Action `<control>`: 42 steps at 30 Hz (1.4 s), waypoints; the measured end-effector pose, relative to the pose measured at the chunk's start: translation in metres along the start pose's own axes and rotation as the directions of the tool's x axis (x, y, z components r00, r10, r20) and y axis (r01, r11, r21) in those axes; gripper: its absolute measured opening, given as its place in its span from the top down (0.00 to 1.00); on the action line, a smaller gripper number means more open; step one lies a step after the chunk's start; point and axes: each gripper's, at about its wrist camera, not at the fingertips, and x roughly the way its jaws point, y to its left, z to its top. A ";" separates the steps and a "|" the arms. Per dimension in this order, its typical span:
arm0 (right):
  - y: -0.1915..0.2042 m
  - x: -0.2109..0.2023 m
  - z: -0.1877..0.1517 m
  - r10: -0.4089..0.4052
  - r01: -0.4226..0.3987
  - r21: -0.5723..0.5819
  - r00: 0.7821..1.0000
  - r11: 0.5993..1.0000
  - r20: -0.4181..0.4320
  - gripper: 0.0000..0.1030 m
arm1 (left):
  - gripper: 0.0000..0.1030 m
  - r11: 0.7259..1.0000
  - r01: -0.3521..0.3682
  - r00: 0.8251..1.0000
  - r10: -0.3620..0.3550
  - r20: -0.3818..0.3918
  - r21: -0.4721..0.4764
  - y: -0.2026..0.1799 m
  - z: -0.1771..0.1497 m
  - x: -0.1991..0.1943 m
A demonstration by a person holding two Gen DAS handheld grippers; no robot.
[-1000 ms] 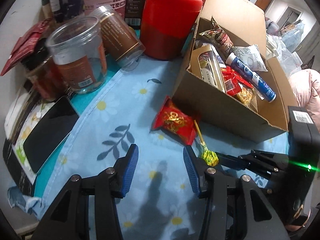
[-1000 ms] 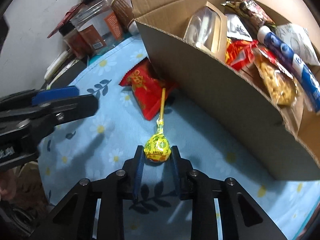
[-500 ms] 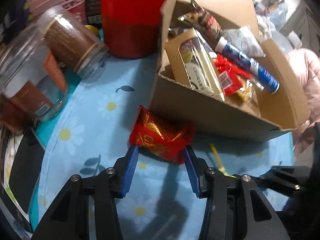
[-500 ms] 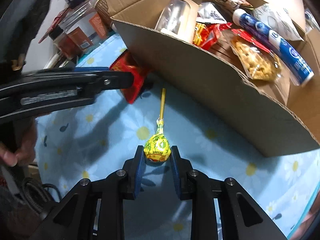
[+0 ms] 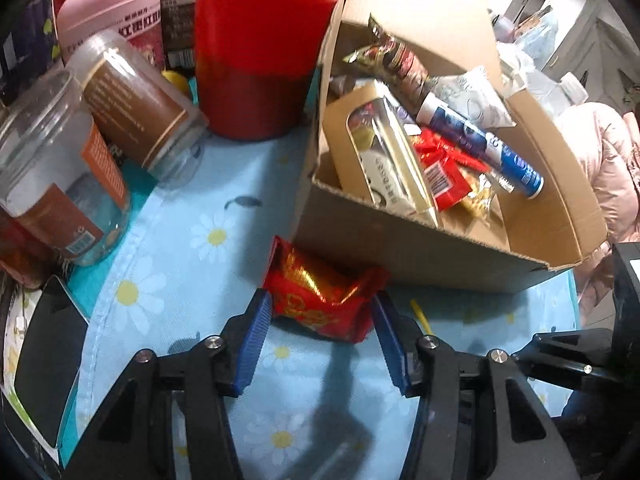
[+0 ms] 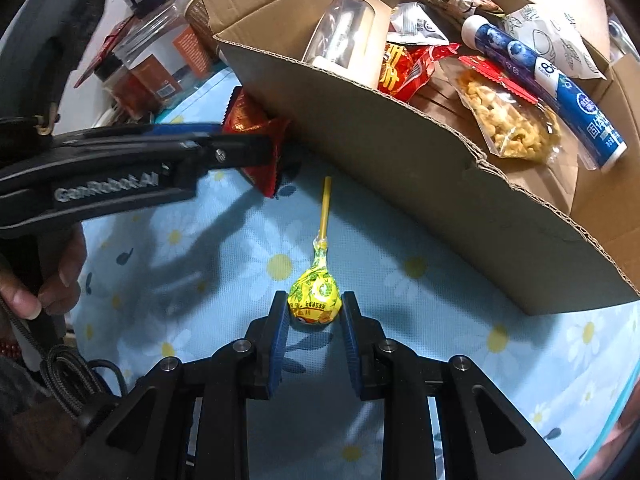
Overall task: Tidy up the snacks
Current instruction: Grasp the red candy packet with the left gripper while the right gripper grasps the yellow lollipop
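Note:
A red and gold snack packet (image 5: 320,292) lies on the blue daisy cloth against the front wall of a cardboard box (image 5: 400,240). My left gripper (image 5: 320,320) has its jaws opening, with a blue pad on either side of the packet's ends. In the right wrist view the left gripper (image 6: 256,148) reaches in from the left over the same packet (image 6: 244,116). My right gripper (image 6: 314,312) is shut on the head of a yellow lollipop (image 6: 314,296), whose stick points toward the box (image 6: 380,152).
The box holds several snacks, among them a blue tube (image 5: 480,144) and a windowed carton (image 5: 384,160). A red canister (image 5: 260,48), glass jars (image 5: 52,184) and a pink tub (image 5: 108,12) crowd the back left. A person's hand (image 6: 52,280) grips the left handle.
The left gripper moved forward to the red packet by the box and its jaws widened around it. The right gripper kept still, holding the lollipop.

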 end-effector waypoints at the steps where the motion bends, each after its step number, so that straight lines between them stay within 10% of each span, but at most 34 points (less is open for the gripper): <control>1: 0.000 0.000 0.000 0.000 0.000 -0.002 1.000 1.000 -0.001 0.75 | 0.40 1.000 0.002 1.000 -0.002 -0.005 0.004 0.000 0.001 0.002; 5: 0.000 0.000 0.000 0.004 -0.004 -0.007 1.000 1.000 -0.002 0.75 | 0.15 1.000 0.021 0.999 -0.020 -0.042 0.021 -0.002 0.006 0.016; 19: -0.004 -0.002 -0.001 0.008 -0.008 -0.023 1.000 1.000 0.003 0.75 | 0.15 0.977 -0.180 0.980 0.188 -0.062 0.116 -0.014 0.013 0.043; 26: -0.002 -0.005 -0.004 0.005 -0.005 -0.031 1.000 1.000 0.011 0.75 | 0.47 0.974 -0.191 0.977 0.200 -0.071 0.121 -0.031 0.013 0.041; 42: 0.004 -0.016 -0.031 0.002 -0.003 -0.067 1.000 0.998 -0.015 0.75 | 0.52 0.984 -0.177 0.969 0.176 -0.176 0.013 -0.050 -0.053 0.004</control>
